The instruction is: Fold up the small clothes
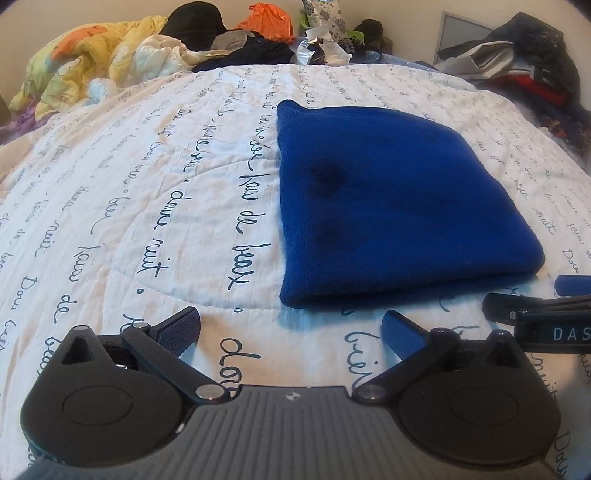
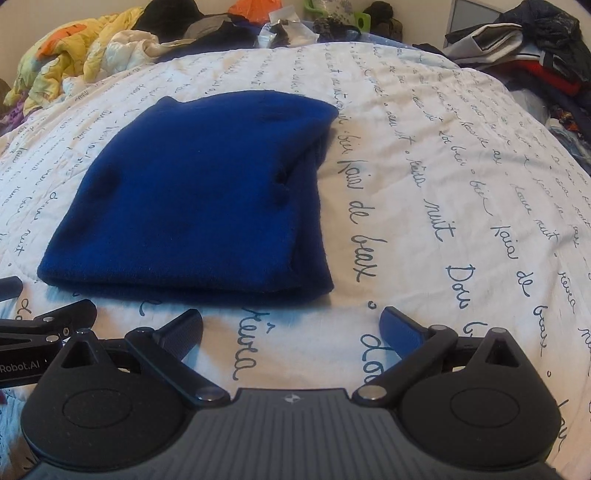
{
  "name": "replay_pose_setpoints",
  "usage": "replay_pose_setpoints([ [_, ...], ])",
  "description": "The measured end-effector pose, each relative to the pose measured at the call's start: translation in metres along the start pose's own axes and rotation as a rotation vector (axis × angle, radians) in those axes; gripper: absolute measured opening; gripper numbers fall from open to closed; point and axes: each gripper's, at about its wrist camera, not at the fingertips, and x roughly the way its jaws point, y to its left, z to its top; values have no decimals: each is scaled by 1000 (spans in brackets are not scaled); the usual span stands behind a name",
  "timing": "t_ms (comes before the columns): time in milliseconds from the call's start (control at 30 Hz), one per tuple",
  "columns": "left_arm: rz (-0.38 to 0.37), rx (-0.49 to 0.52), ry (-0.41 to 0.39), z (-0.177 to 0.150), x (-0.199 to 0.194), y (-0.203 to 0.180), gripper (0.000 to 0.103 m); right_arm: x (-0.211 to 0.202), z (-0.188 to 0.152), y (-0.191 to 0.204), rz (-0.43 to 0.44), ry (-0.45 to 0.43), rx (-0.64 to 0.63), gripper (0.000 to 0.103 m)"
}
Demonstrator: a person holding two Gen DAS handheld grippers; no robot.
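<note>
A blue knit garment (image 1: 391,206) lies flat and folded on the white quilt with script lettering (image 1: 147,221); it also shows in the right wrist view (image 2: 192,199). My left gripper (image 1: 291,325) is open and empty, just short of the garment's near edge. My right gripper (image 2: 291,325) is open and empty, near the garment's near right corner. The right gripper shows at the right edge of the left wrist view (image 1: 535,314). The left gripper shows at the left edge of the right wrist view (image 2: 44,325).
A yellow patterned blanket (image 1: 81,62) and a heap of dark clothes, an orange bag (image 1: 266,18) and clutter lie along the far edge of the bed. A pile of dark and red clothes (image 1: 532,70) sits at the far right.
</note>
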Motion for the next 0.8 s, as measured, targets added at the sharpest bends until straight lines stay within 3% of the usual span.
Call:
replay_pose_setpoints([
  [800,15,-11,41,2,-1,-2,103,-1,3,6,-13,49,13,103],
])
